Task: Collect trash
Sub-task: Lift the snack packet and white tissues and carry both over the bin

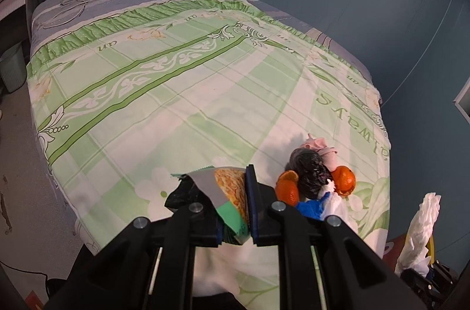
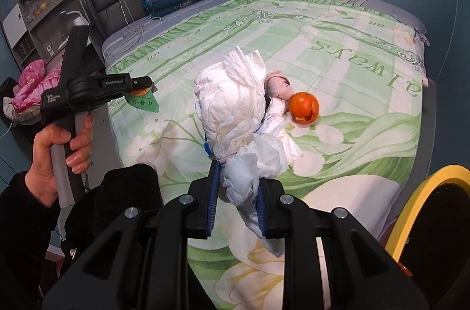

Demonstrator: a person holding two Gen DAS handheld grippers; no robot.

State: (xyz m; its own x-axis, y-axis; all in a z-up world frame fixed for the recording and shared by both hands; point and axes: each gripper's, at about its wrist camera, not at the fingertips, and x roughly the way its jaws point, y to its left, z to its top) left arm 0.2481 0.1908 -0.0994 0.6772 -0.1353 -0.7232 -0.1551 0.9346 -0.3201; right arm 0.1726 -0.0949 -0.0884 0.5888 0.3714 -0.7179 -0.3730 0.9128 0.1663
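L gripper (image 1: 232, 207): clamped on 1 snack wrapper (image 1: 232, 192), green/silver w/ a noodle print; wrapper held clear of the bed (image 1: 176, 92). R gripper (image 2: 238, 201): clamped on 1 bundle of crumpled white tissue (image 2: 232, 110), which stands up tall from the jaws and hides part of the pile behind.

Step in hand, as judged: carry both pieces to the bin (image 2: 417, 192), yellow rim at lower right of the R view, beside the bed. Advice: keep both grips firm until each piece is over the opening; tissue is loose and bulky, so lower it well in before letting go; drop one side at a time so grippers don't collide.

Count left on the bed:
- orange peels (image 1: 345, 180): 2 seen in L view.
- dark crumpled bag (image 1: 308, 172): 1.
- pink wad (image 1: 320, 148): 1.
- blue scrap (image 1: 308, 207): 1.
- white tissue, flat: approx. 1, partly hidden.
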